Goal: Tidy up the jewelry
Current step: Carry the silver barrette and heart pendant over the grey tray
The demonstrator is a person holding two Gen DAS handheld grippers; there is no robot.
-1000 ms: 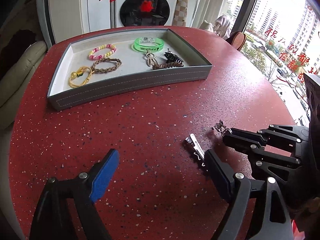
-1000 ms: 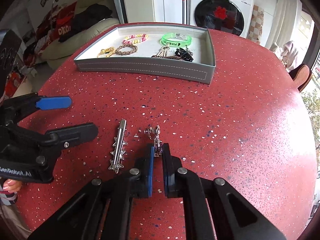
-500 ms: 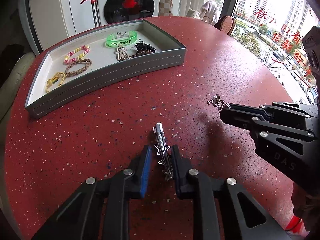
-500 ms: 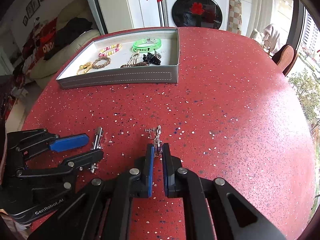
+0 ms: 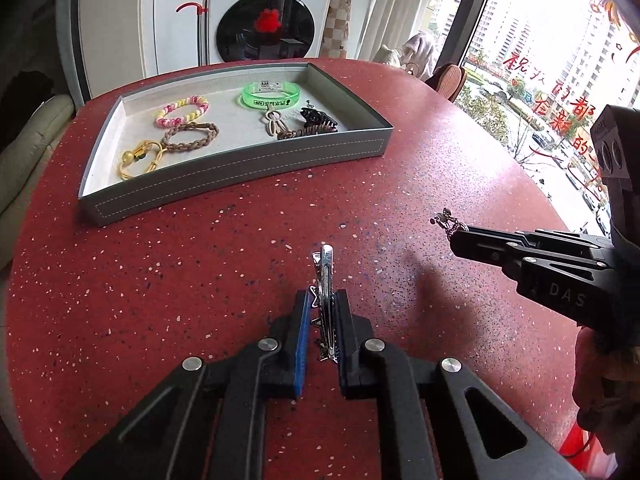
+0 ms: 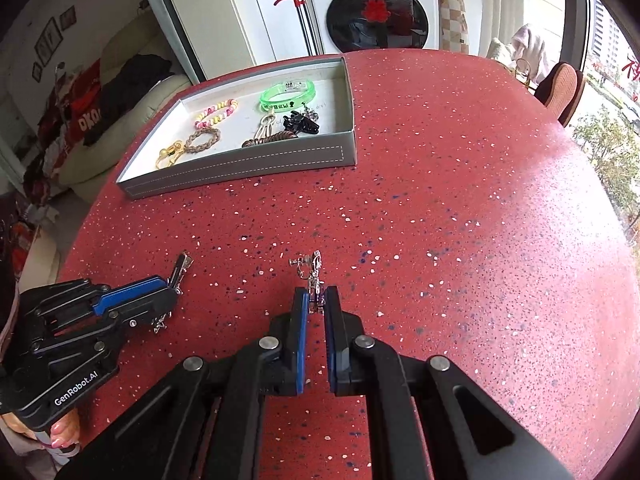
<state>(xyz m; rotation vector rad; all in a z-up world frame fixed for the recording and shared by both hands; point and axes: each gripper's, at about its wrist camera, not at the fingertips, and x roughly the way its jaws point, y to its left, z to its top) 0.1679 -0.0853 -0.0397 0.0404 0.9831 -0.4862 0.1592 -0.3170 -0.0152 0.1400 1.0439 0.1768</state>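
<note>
Red speckled table [image 5: 160, 280], grey curved tray [image 5: 240, 164] of bracelets at eleven o'clock, left gripper [image 5: 323, 300] pinching silver hair clip [image 5: 326, 276] at six o'clock, right gripper [image 6: 316, 300] clamped on small silver earring [image 6: 314, 268] above the tabletop

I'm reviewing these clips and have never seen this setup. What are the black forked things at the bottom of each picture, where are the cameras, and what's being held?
They are hand-held grippers, one in each of a person's hands, each with its own camera looking along its two fingers. In the left camera's view, the left gripper is shut on a silver hair clip. In the right camera's view, the right gripper is shut on a small dangly earring. Both hover over a red speckled table. Further back sits a grey tray holding bracelets and hair ties.
</note>
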